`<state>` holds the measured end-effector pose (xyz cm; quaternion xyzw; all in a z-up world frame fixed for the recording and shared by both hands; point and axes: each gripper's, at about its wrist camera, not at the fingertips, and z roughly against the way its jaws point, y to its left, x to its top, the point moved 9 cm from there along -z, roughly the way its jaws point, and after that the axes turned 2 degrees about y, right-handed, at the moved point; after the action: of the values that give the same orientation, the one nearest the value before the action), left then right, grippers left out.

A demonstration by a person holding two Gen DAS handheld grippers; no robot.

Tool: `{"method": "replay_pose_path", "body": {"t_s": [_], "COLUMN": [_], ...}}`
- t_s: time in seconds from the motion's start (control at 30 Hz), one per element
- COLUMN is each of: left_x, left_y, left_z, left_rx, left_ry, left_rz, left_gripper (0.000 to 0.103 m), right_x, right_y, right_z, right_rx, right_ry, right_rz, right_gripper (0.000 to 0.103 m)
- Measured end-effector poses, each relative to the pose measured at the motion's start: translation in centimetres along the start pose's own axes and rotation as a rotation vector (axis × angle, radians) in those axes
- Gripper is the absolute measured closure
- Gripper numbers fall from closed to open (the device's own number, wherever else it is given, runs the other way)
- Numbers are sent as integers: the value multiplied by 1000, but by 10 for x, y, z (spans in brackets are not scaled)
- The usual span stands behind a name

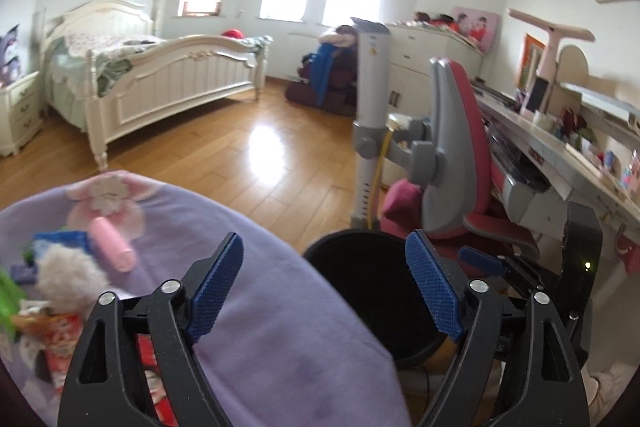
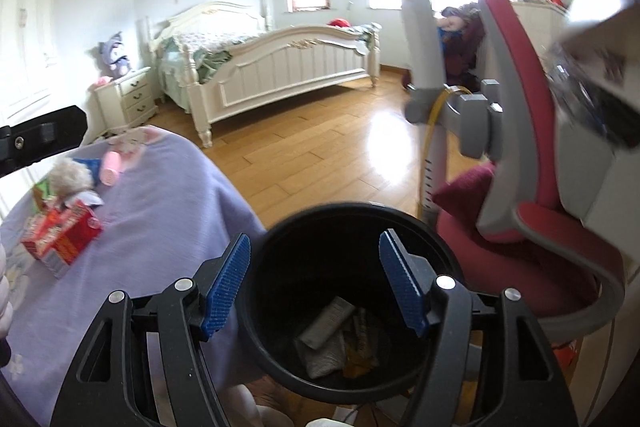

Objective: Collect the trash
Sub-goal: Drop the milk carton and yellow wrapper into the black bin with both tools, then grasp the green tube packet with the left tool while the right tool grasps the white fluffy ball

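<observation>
Down in the black bin [image 2: 344,307] lies the trash already collected: a grey-white wrapper [image 2: 326,321] leaning against a crumpled pale one, with a yellow packet [image 2: 362,351] beside them at the bottom. The bin stands on the wooden floor [image 2: 304,147], just beside the purple-covered table [image 2: 168,227] and close to the red chair [image 2: 520,227]. More litter sits on the purple cloth, well apart from the bin: a red carton [image 2: 60,231] lying on its side, a fluffy grey-white clump [image 2: 70,175], a pink tube [image 2: 111,167], a blue wrapper [image 2: 90,163] and a bit of green packaging at the far edge. The right gripper [image 2: 316,283] hangs over the bin's mouth with its blue pads spread apart and nothing between them. The left gripper [image 1: 324,291] hovers over the table's edge, its jaws wide apart and empty, one pad over the purple cloth and the other over the bin's rim [image 1: 360,239]; the right tool's body shows just beyond it. In the left view the red carton lies partly hidden under the gripper's left arm. Farther out stand a white bed [image 2: 280,63], a nightstand [image 2: 128,99] with a plush toy on it, a grey pole stand [image 1: 372,115], and a cluttered desk [image 1: 560,147] behind the chair. Three windows let in bright light on the far wall.
</observation>
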<state>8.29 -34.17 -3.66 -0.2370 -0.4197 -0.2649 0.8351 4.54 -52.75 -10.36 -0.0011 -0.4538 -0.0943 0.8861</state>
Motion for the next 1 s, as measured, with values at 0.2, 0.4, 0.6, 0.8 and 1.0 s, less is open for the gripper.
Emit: {"method": "replay_pose_path", "body": {"t_s": [0.2,0.4,0.6,0.8,1.0], "left_x": [1,-24,-58,-71,-77], "left_y": [82,192,283,326,350], "left_z": [56,114,145,136,110], "left_rx": [128,301,401,404,377], "left_ry": [-54,-85,-67,-1,57], "left_rz": [155,372,586,674,709], "left_gripper": [16,16,20,27,27], "right_x": [19,37,49,60,71], "right_y": [52,112,170,223,271], "right_z": [2,-2,-9,-29,-51], "right_rx": [70,154,250,347,408], "right_ry": [-17,-22,-18,40,97], "right_rz": [64,142,216,268,320], "right_gripper": [36,36,36,36,27]}}
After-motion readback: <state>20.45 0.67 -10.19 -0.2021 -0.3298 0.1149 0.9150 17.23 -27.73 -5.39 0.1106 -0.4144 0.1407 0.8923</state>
